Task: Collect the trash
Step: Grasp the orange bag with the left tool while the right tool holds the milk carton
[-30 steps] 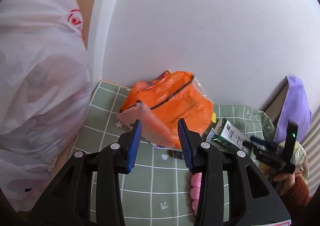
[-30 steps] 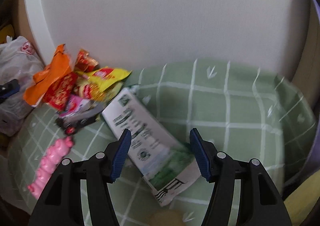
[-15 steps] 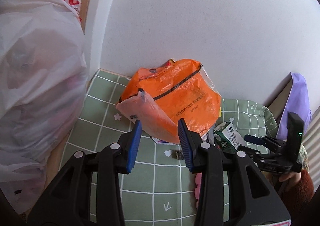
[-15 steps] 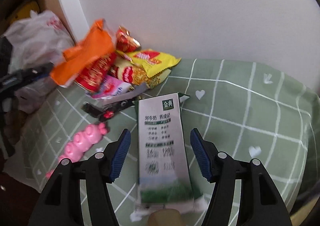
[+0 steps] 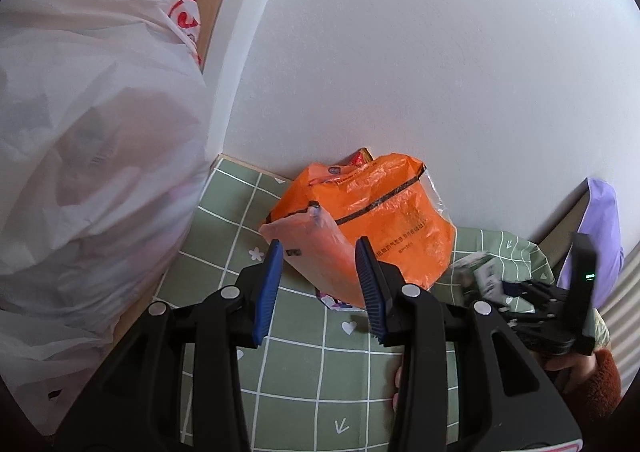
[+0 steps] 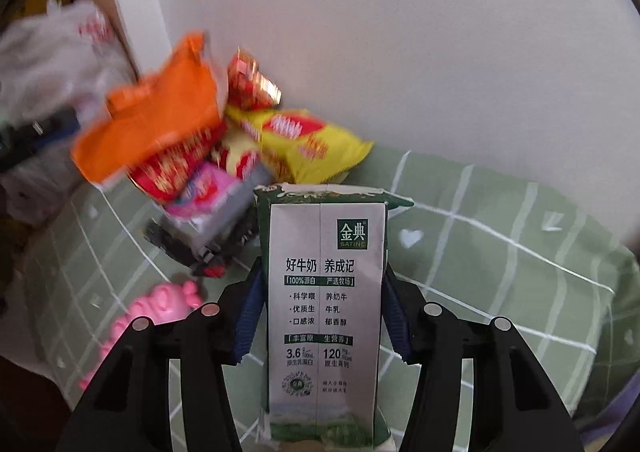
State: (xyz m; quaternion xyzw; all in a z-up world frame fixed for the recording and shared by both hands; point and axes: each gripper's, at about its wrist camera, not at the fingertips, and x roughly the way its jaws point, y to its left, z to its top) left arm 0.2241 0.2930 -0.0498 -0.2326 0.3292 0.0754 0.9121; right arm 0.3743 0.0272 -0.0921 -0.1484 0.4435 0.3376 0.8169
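Milk carton: the flattened white-and-green milk carton [image 6: 324, 312] sat lengthwise right between the right gripper [image 6: 323, 316] pads, over the green checked tablecloth [image 6: 500, 272].
Right claw: jaws had just been closing in on the carton, blue pads up against its two long edges, so grasping it.
Left claw: the left gripper [image 5: 320, 288] was half spread and gripping nothing, hovering in front of the crinkly orange plastic bag [image 5: 372, 211].
Trash pile: yellow snack packet [image 6: 304, 139], red foil wrappers [image 6: 252, 83] and a pink wrapper [image 6: 208, 191] were heaped by the wall.
Bag: big white plastic bag [image 5: 88, 139] hung at the left, bulging, contents too blurry to name.
Stray: pink plastic toy [image 6: 152, 316] lay on the cloth.
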